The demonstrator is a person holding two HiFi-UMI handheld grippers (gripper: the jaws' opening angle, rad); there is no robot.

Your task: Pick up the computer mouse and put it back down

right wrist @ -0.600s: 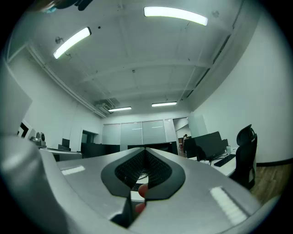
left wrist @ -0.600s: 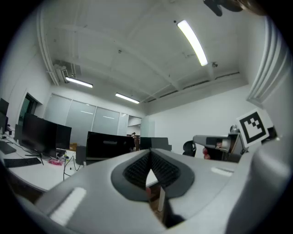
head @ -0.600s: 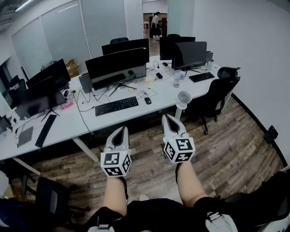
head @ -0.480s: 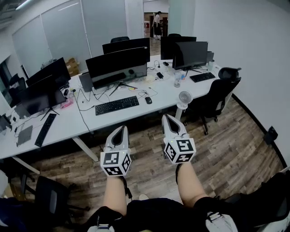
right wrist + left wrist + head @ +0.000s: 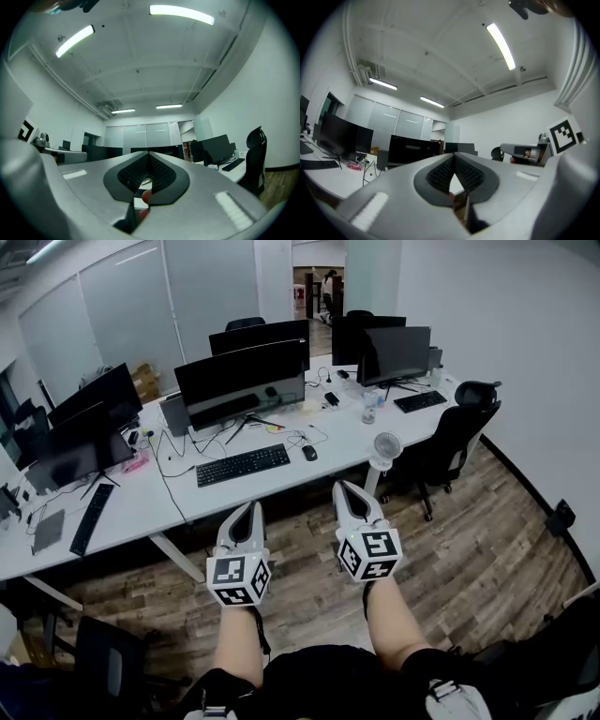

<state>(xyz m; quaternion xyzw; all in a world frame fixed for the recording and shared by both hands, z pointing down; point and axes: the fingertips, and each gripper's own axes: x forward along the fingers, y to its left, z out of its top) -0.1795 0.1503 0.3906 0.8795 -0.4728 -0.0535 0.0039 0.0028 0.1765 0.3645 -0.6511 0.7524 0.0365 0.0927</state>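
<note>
Office, long white desk (image 5: 337,439) w/ monitors (image 5: 240,381). Only head view shows the mouse (image 5: 308,453): near desk front edge, just right of keyboard (image 5: 244,465). Gripper views catch ceiling lights (image 5: 500,45) instead. Left gripper (image 5: 250,508) & right gripper (image 5: 343,487) both closed, empty, over wood floor (image 5: 450,549), mouse well ahead of both

The desk (image 5: 337,439) is smooth matt white, the floor (image 5: 469,559) wood-grain planks, the mouse (image 5: 309,453) and keyboard (image 5: 243,464) matt black plastic.
</note>
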